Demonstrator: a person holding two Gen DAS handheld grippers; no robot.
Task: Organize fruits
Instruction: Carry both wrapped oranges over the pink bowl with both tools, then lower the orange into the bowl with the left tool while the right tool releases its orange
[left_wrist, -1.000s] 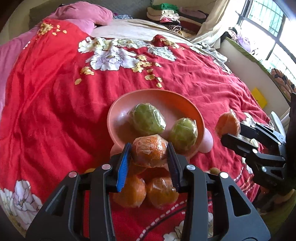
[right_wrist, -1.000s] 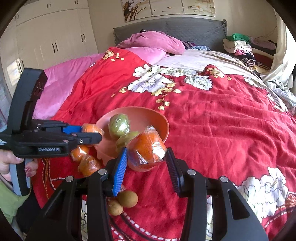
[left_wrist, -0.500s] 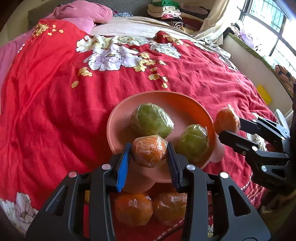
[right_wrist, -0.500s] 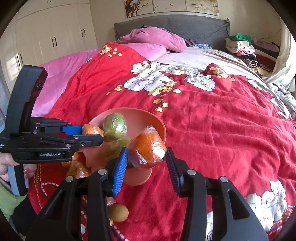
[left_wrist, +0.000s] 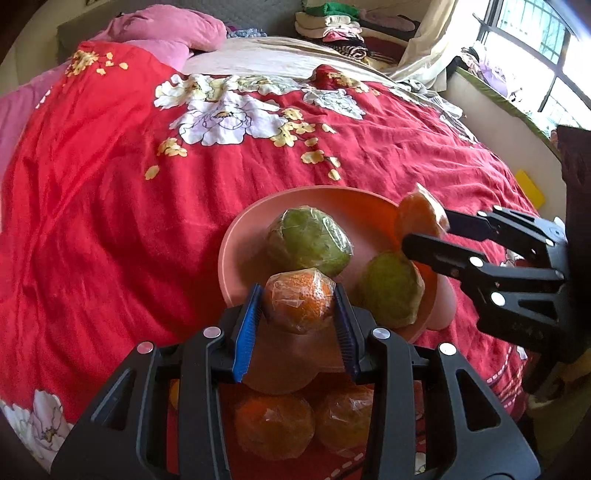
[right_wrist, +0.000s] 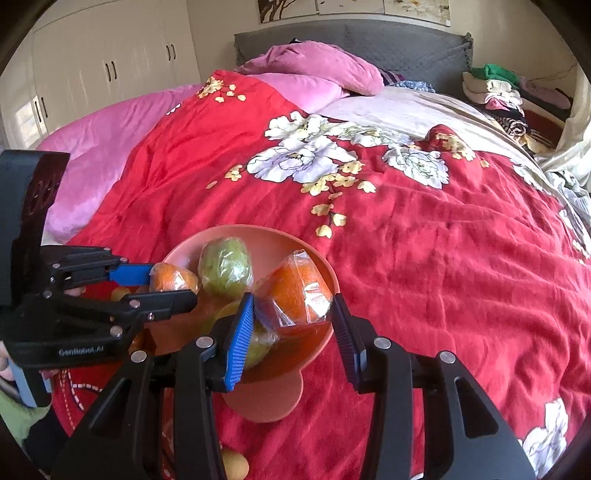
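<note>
Grips a round orange wrapped in clear film (left_wrist: 295, 306) between the blue-padded fingers of the left gripper (left_wrist: 298, 293), pads pressed on both flanks, at lower centre of the left wrist view. Hangs just over the near rim of the salmon-pink plastic footed bowl (left_wrist: 236, 254), seemingly not yet inside it. Clamps likewise with the right gripper (right_wrist: 293, 301) on a second film-wrapped orange (right_wrist: 295, 291), crinkled film bunched against the left pad. Enters the left wrist view from the right edge, that fruit poised above the bowl's right side. Shows two green fruits in clear film already in the bowl, one at the back (left_wrist: 308, 240), one at the front right (left_wrist: 389, 291), with bare floor at the bowl's left. Leaves two more wrapped oranges (left_wrist: 273, 424) on the red floral quilt (left_wrist: 110, 221) beneath the left gripper, at the bottom of the frame, plus a small yellow-brown fruit (right_wrist: 234, 465) at the bottom edge of the right wrist view. Turns, most likely, on one relation: bowl ahead of and below both pairs of fingers, left orange nearer the bare side, right orange close above the front green fruit. Calls for a short forward drop, with no long axis to mind on round fruit. Risks a roll-off if let go on the rim.
</note>
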